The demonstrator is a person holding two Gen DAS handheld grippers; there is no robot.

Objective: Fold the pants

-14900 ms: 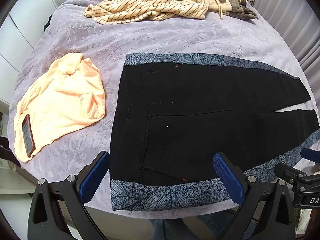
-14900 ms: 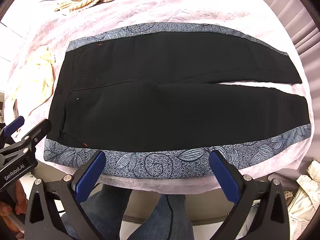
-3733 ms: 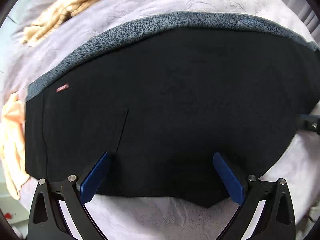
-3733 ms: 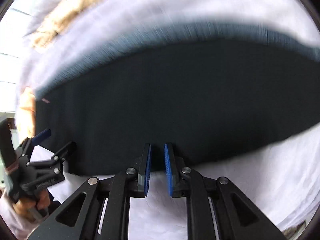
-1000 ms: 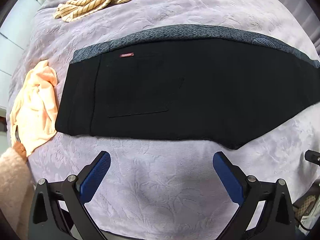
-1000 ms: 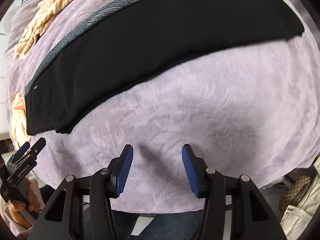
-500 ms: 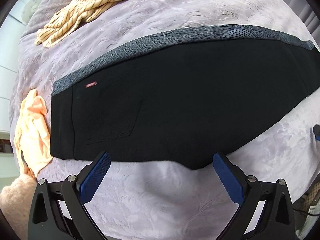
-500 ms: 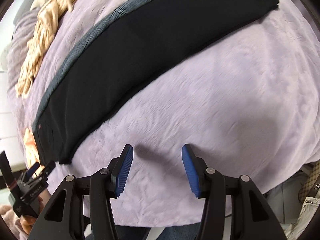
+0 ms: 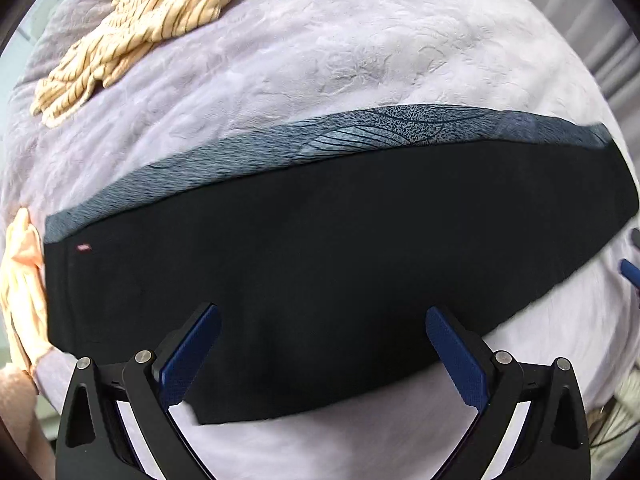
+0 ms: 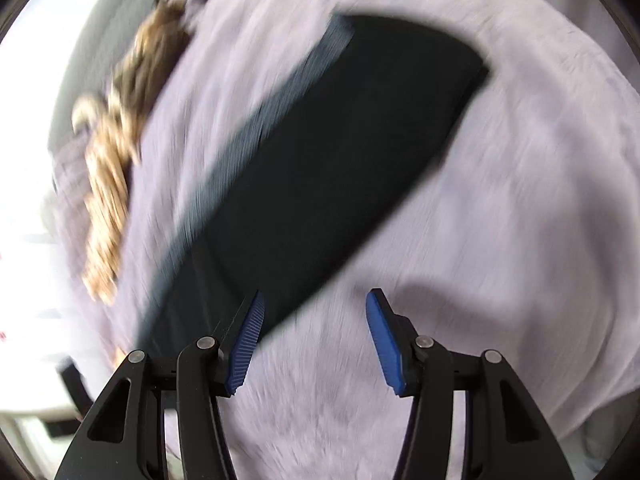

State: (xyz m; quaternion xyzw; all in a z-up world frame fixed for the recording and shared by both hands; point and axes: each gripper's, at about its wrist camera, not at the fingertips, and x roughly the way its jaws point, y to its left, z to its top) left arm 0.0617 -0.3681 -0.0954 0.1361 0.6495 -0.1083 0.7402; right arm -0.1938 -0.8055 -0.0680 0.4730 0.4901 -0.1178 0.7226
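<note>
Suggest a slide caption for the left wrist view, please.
Open left gripper poised over black pants folded lengthwise on a lilac bedspread.

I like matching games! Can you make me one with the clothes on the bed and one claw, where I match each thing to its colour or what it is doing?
Things:
1. pants
2. striped top
3. peach shirt
4. left claw

Descriptions:
A. open, hovering over black cloth
B. cream with thin dark lines, at the far side of the bed
C. black with a grey leaf-patterned strip along the far edge
D. plain soft orange, beside the waist end of the pants

Pairs: 1-C, 2-B, 3-D, 4-A
</note>
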